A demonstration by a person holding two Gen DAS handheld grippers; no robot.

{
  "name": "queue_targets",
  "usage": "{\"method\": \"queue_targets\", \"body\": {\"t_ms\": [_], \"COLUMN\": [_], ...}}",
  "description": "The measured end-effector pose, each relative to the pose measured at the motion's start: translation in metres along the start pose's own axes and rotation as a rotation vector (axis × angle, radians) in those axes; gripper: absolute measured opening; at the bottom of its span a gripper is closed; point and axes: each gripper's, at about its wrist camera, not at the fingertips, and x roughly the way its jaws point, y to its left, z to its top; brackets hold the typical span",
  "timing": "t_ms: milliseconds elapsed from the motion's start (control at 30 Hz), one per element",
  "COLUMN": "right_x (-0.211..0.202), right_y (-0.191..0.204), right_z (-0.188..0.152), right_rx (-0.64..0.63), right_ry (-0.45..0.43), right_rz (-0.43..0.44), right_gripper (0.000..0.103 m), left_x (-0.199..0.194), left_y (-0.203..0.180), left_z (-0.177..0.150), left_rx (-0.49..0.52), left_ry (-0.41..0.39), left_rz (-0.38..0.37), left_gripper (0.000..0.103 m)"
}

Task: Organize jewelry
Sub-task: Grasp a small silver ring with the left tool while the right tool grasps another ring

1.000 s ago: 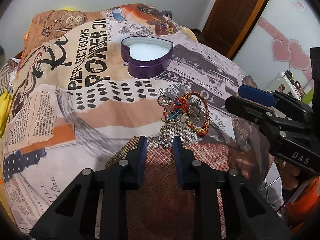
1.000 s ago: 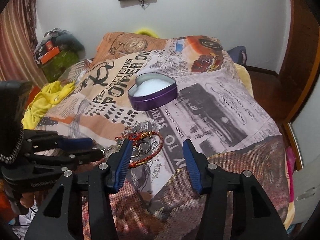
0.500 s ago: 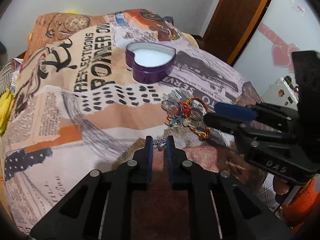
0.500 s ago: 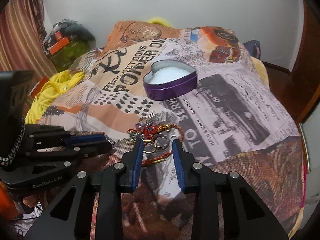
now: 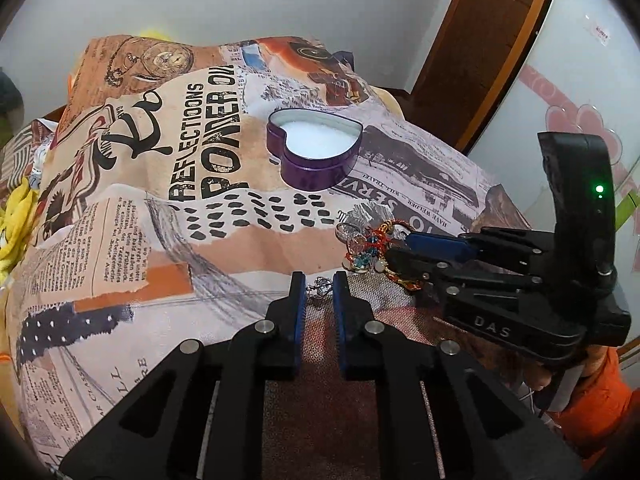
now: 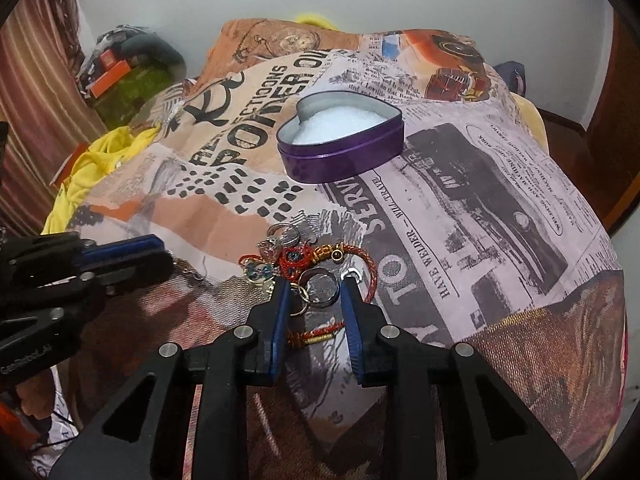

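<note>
A pile of jewelry lies on the printed bedspread: rings, blue-stone pieces and a red-gold braided bracelet. It also shows in the left wrist view. A purple heart-shaped tin with white lining stands open further back, also in the right wrist view. My left gripper is partly open, its tips on either side of a small silver piece. My right gripper is partly open around a silver ring at the pile's near edge.
The bedspread covers the whole bed. Yellow cloth lies at the left edge. A cluttered corner with boxes is at the back left. A wooden door and a white cabinet with heart stickers stand on the right.
Both grippers moved forward and down to the jewelry and narrowed. The right one reached the pile's near edge; the left one closed in around the small silver piece.
</note>
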Motion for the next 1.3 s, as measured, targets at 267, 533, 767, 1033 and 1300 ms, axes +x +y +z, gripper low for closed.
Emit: {"method": "queue_targets", "body": {"t_ms": [267, 533, 767, 1033, 1300], "right_x": [-0.002, -0.026, -0.05, -0.062, -0.052], "right_y": [0.0, -0.002, -0.006, -0.007, -0.014], "right_z": [0.002, 0.008, 0.017, 0.024, 0.02], "right_rx": [-0.001, 0.01, 0.025, 0.017, 0.037], "right_ry": [-0.007, -0.064, -0.133, -0.187, -0.166], "right_rz": [-0.021, -0.03, -0.033, -0.049, -0.041], "right_gripper": [0.02, 0.02, 0.02, 0.02, 0.02], "left_x": [-0.011, -0.024, -0.034, -0.018, 0.027], "left_y": [-0.002, -0.004, -0.008, -0.007, -0.01], "left_z": [0.004, 0.014, 0.026, 0.033, 0.02], "left_rx": [0.002, 0.007, 0.016, 0.018, 0.032], "left_ry": [-0.03, -0.072, -0.104, -0.044, 0.091], "left_rz": [0.008, 0.031, 0.046, 0.025, 0.018], "left_gripper": [0.012, 0.011, 0.004, 0.005, 0.023]}}
